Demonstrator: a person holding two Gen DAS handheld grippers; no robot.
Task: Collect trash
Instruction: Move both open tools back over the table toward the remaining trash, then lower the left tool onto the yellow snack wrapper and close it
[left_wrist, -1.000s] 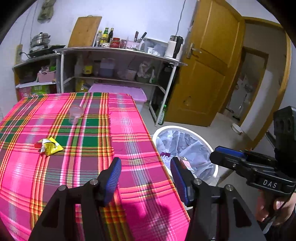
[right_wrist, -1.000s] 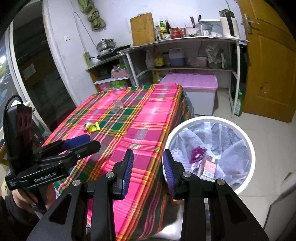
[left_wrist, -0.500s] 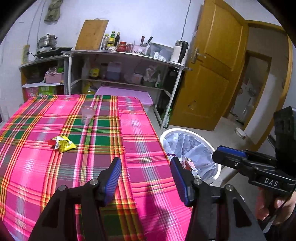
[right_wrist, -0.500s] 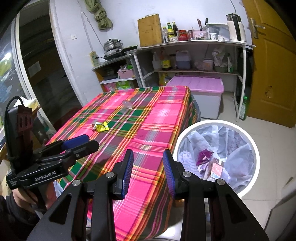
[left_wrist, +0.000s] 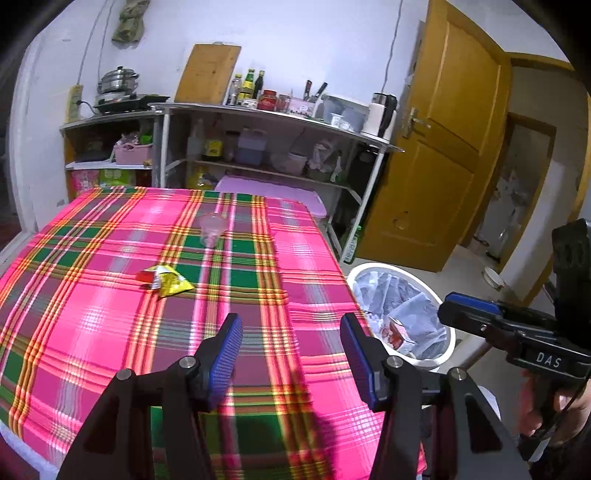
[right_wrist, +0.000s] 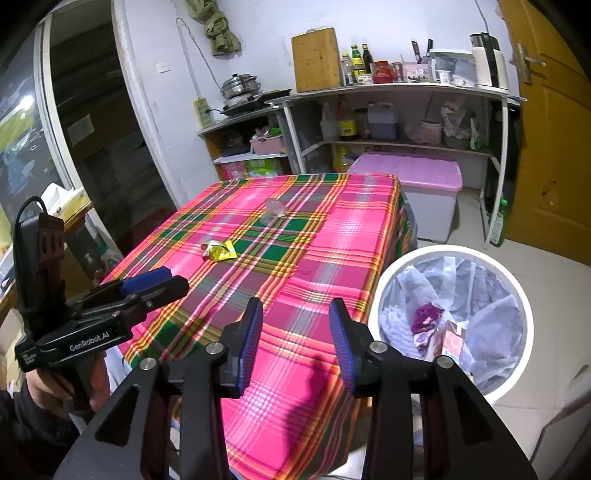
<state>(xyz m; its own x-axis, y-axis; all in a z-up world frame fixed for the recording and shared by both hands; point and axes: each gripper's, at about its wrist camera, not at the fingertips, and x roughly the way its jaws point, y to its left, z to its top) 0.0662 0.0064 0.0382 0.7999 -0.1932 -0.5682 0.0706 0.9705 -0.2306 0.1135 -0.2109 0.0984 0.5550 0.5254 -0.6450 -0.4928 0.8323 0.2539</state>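
Observation:
A yellow and red snack wrapper (left_wrist: 164, 281) lies on the pink plaid table (left_wrist: 110, 332); it also shows in the right wrist view (right_wrist: 219, 251). A clear plastic cup (left_wrist: 212, 229) stands behind it, also seen from the right wrist (right_wrist: 272, 211). A white trash bin (right_wrist: 509, 280) with a plastic liner holds a carton and purple scraps; the left wrist view shows its rim (left_wrist: 391, 266) beside the table. My left gripper (left_wrist: 291, 350) is open and empty above the table's near edge. My right gripper (right_wrist: 295, 343) is open and empty over the table's corner, left of the bin.
Metal shelves (left_wrist: 266, 110) with bottles, jars and a pot stand behind the table. A pink-lidded storage box (right_wrist: 413, 173) sits under them. A yellow wooden door (left_wrist: 436, 158) is at the right. A glass door (right_wrist: 74, 129) is at the left.
Both grippers have drawn back and risen, so the table, wrapper and cup sit more central in view. The jaws have stayed open and empty.

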